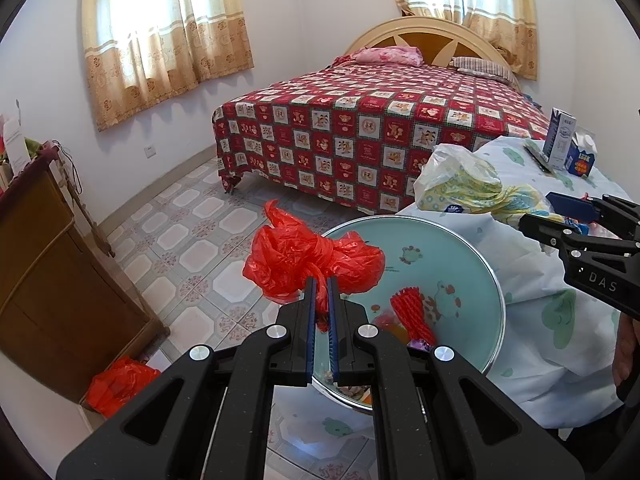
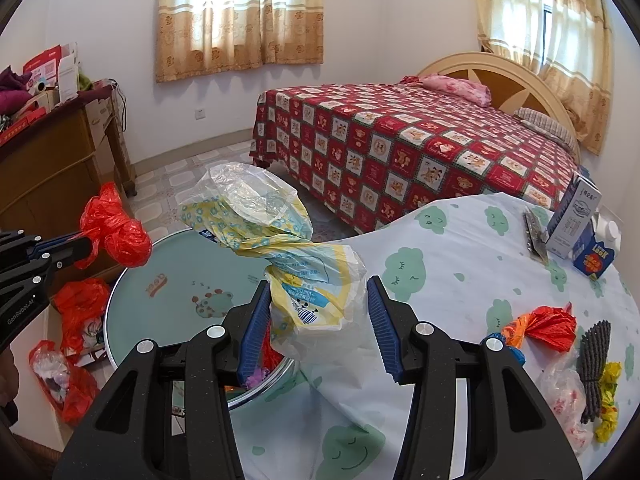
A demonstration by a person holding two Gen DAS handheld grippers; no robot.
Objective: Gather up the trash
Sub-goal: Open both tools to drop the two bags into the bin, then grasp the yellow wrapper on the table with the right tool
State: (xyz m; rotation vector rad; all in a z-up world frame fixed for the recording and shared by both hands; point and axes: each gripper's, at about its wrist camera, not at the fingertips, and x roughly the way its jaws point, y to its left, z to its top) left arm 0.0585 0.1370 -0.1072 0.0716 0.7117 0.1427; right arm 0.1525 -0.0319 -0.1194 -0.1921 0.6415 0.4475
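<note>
Left tool [image 1: 322, 300] pinches the red bag [image 1: 312, 258] above the basin [image 1: 472, 264]. Right tool [image 2: 316, 316], half-open, grips the yellow bag [image 2: 316, 296] over the basin's near rim; drop lies straight below.

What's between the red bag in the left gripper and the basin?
Nothing visible. The left gripper holds the red bag over the rim of the open basin; the printed bag in the right gripper sits off to the side.
</note>
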